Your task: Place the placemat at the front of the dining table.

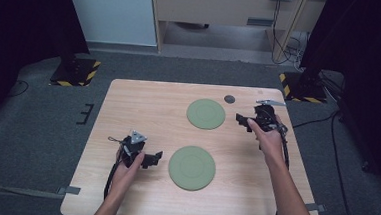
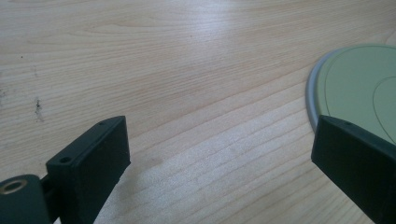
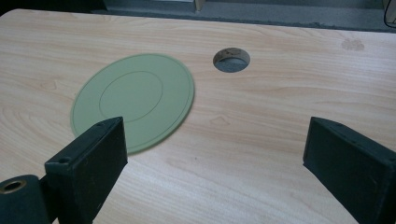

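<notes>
Two flat green discs (image 1: pixel 205 113) (image 1: pixel 192 167) well apart on a light wooden table (image 1: pixel 143 109), near a round hole (image 1: pixel 229 99).

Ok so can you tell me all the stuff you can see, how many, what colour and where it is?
Green discs: 2, pale green, flat on the table; one farther back near the middle, one nearer the person.
Table hole: 1, dark round opening, back right of the top, beyond the far disc.
Table: 1, light wood, centre of the room.
Stand bases: 2, black with yellow stripes, on the grey floor, one back left and one back right of the table.
Left gripper: 1, black, jaws apart, left of the near disc.
Right gripper: 1, black, jaws apart, right of the far disc.
</notes>
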`<state>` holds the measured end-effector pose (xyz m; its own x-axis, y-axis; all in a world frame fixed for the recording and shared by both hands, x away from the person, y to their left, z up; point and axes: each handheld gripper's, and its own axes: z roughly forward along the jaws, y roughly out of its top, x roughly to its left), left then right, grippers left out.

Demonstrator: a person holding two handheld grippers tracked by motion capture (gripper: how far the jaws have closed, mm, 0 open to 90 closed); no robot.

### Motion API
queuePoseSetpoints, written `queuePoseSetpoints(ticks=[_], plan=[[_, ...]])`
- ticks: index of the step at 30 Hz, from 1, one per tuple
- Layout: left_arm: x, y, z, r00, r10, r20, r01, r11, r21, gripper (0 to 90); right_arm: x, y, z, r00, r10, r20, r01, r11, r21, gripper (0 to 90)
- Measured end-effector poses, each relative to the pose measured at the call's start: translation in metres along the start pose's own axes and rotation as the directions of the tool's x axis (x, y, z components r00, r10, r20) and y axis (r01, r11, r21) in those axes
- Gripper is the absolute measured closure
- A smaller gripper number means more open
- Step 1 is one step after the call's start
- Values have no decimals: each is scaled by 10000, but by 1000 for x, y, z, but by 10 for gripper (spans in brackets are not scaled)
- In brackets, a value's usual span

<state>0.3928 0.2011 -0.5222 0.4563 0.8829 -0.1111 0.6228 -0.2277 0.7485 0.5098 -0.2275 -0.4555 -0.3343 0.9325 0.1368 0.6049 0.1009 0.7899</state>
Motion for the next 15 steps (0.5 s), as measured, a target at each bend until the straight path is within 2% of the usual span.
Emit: queuePoseSetpoints(ticks=[6,15], plan=[[-1,4,2,10000,-61,-16,61,10000,-33,37,1,-15,-8,9999,-29,-149,28,10000,-51,63],[1,8,-3,9995,227,-238,-224,9996,143,35,-1,-36,-19,9995,-147,-286,150,9998,118,66]])
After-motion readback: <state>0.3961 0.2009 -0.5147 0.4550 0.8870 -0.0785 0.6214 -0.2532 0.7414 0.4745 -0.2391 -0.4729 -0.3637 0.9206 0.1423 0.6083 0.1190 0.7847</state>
